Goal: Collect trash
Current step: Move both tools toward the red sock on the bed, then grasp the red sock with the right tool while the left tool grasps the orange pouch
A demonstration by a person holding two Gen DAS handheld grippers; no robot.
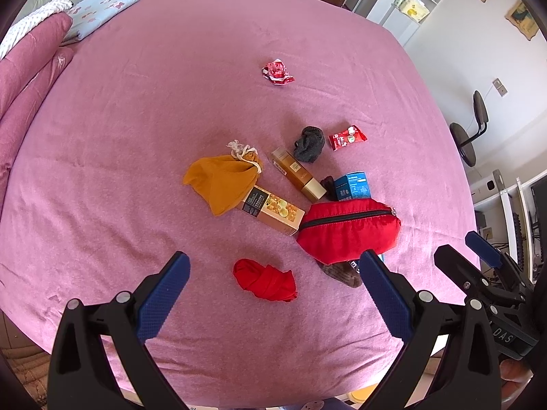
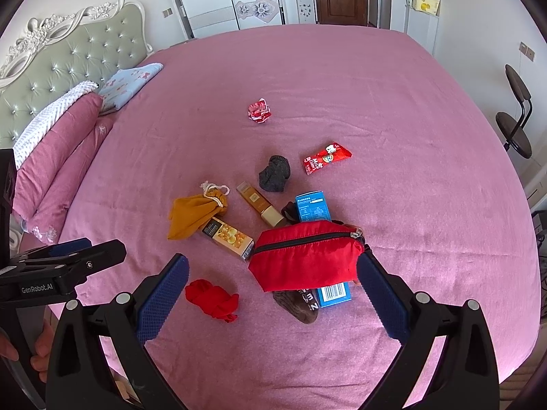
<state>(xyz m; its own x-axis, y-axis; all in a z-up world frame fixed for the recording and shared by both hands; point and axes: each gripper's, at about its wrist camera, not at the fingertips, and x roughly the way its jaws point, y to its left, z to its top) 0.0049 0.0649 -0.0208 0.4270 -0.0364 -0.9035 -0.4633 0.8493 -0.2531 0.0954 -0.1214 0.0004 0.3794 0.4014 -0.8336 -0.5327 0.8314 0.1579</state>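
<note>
Litter lies mid-bed: a crumpled red wrapper point(image 1: 277, 72) point(image 2: 259, 110) far out, a red snack packet point(image 1: 347, 137) point(image 2: 325, 157), two gold boxes point(image 1: 273, 209) point(image 1: 299, 174) point(image 2: 229, 236) point(image 2: 260, 203) and a blue box point(image 1: 353, 186) point(image 2: 312, 206). A red zip pouch point(image 1: 348, 230) point(image 2: 306, 259) lies nearest, partly covering a second blue box point(image 2: 334, 293). My left gripper point(image 1: 273, 294) hovers open over a red sock point(image 1: 265, 280) point(image 2: 212, 299). My right gripper point(image 2: 271, 295) is open too, its right pad beside the pouch. Neither holds anything.
A mustard drawstring bag point(image 1: 222, 181) point(image 2: 195, 213), a grey sock point(image 1: 309, 144) point(image 2: 274, 173) and a brown sock point(image 1: 343, 273) point(image 2: 301, 305) lie among the litter. Pillows point(image 2: 54, 143) and a folded blue cloth point(image 1: 99, 12) sit at the left by the headboard point(image 2: 68, 54). A chair point(image 2: 516, 123) stands on the right.
</note>
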